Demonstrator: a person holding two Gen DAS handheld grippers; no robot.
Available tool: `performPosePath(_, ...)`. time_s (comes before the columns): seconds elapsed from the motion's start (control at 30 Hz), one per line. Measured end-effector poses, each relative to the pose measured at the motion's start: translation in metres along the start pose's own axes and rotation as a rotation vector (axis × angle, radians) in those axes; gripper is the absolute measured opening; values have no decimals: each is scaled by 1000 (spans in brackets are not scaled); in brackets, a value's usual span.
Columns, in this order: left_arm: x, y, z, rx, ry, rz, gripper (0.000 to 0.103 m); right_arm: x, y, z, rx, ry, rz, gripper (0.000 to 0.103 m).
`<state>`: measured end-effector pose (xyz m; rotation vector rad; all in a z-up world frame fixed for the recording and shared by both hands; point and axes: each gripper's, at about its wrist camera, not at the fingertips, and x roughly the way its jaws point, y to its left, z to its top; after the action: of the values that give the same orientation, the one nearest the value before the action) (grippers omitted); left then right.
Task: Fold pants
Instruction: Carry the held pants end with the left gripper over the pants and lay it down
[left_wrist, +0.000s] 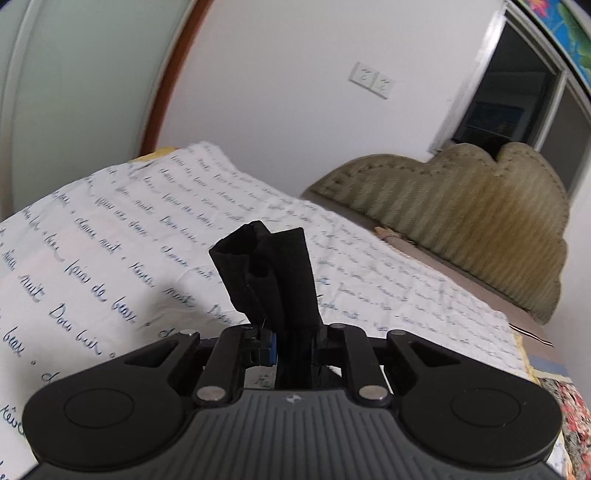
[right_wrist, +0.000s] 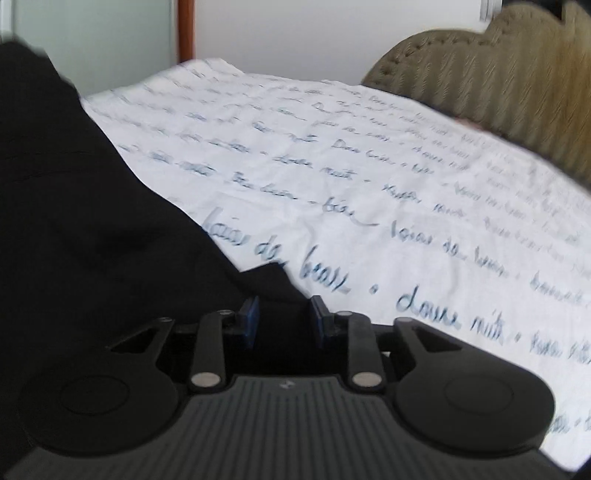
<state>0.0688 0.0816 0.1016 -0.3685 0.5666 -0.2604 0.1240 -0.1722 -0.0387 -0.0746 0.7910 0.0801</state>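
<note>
So the left gripper (left_wrist: 291, 345) has its jaws pinched tight on a bunched-up bit of the black pants (left_wrist: 271, 280), and the fabric sticks up past the fingertips in a crumpled roll, held above the bed sheet (left_wrist: 110, 236) rather than lying on it. In the right wrist view the rest of the pants (right_wrist: 92, 206) hangs or drapes as a big dark sheet off to the left of the jaws, with one edge running down into the gap. The right gripper (right_wrist: 284, 319) has its jaws partly spread, blue pads (right_wrist: 251, 314) either side of dark cloth, but the shot is blurry and I can't tell if they're actually biting on it or just sitting around it. The cloth looks soft, light and floppy to me, zero stiffness, so it'll sag and bunch wherever it isn't held; I'd grab a hem or waistband edge, through all the layers, not the loose middle. Room-wise it's fine: the script-printed sheet is flat and open ahead and to the right of both jaws. The padded headboard (right_wrist: 498, 74) sits far ahead on the right, well apart, and the wall (left_wrist: 295, 92) is beyond the far edge of the bed.
</note>
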Motion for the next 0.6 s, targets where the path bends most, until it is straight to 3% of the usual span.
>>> performPosePath(0.27, -18, -56, -11, 135, -22, -100, 15, -102, -19, -28, 124, -200, 198, 26)
performPosePath(0.6, -24, -139, -45, 247, 40, -274, 15, -146, -36, -40, 178, -315, 244, 30)
